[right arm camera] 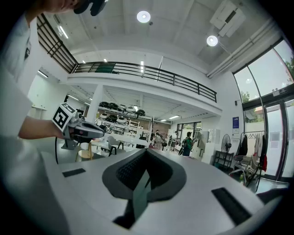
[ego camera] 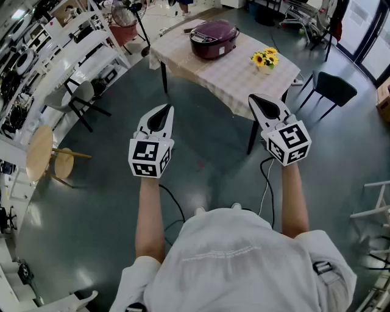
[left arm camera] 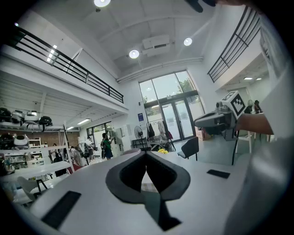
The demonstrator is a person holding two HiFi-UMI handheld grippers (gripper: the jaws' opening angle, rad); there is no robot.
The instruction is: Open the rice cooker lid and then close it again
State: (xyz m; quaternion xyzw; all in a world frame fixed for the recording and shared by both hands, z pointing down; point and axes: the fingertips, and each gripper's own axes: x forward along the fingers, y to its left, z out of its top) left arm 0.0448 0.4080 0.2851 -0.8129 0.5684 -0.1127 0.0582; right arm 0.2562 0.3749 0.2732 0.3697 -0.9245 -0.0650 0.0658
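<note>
A dark purple rice cooker [ego camera: 213, 38] with its lid down sits on a table [ego camera: 237, 76] covered in a checked cloth, far ahead of me in the head view. My left gripper [ego camera: 163, 110] and right gripper [ego camera: 255, 100] are held out level over the floor, well short of the table. Both are shut with nothing between the jaws. In the left gripper view the left gripper [left arm camera: 146, 153] has its jaws together, and the right gripper [left arm camera: 202, 120] shows off to the right. The right gripper [right arm camera: 146, 151] looks the same in its own view, the left gripper [right arm camera: 98, 132] at its left.
A pot of yellow flowers [ego camera: 265, 60] stands on the table's right end. A black chair [ego camera: 332, 88] is right of the table, a grey chair [ego camera: 82, 97] and a round wooden stool [ego camera: 40, 152] to the left. Shelving [ego camera: 36, 42] lines the left wall. A fan [ego camera: 125, 15] stands behind the table.
</note>
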